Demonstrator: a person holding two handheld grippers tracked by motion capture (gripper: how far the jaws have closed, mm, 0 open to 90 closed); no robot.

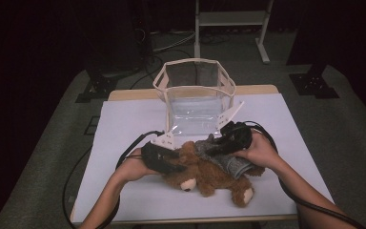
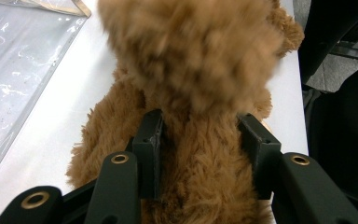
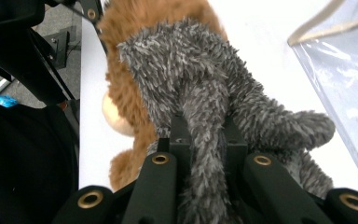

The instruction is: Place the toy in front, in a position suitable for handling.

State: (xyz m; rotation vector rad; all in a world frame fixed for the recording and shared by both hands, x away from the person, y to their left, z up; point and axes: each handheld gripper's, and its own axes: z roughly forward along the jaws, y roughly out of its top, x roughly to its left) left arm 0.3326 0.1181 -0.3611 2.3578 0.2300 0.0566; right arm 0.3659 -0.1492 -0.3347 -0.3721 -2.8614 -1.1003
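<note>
Dark room, white-covered desk (image 1: 124,129): near its front edge a brown teddy bear (image 1: 205,174) lies under a grey plush toy (image 1: 228,162). Left gripper (image 2: 200,140) pinches the bear, right gripper (image 3: 204,140) pinches grey fur. Neither toy has reached the clear bag (image 1: 195,102) behind; lifting and dropping in remain, I'd say.

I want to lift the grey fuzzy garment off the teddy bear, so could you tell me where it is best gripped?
Pinch a raised fold of the grey fuzzy garment from the right, as the right gripper does: the loose pile bunches easily, while the teddy bear lies beneath.
</note>
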